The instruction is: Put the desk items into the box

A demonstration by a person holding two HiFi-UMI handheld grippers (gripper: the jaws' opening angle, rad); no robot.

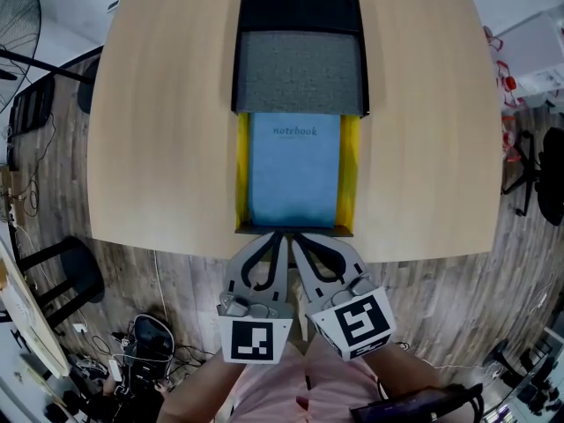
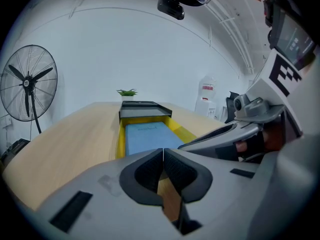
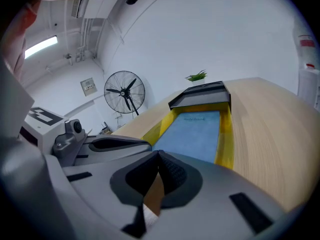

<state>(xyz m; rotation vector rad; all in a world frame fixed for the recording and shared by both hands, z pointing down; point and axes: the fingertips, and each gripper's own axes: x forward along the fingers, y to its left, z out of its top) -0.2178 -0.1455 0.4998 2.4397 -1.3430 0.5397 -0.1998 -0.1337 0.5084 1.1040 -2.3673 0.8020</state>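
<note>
One notebook (image 1: 294,170) just beyond left gripper (image 1: 281,233)

Head camera overhead, two low at the near edge.
The head view stares steeply down on the table (image 1: 159,130); the gripper views sit close behind the left tongs (image 2: 163,151) and right tongs (image 3: 158,154), facing along the tabletop to the far wall (image 2: 150,59). All three share the yellow box (image 1: 242,174) and notebook (image 1: 293,174).

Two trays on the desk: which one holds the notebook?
The yellow tray: the blue notebook lies flat inside it. The black tray beyond it holds a grey pad instead.
</note>
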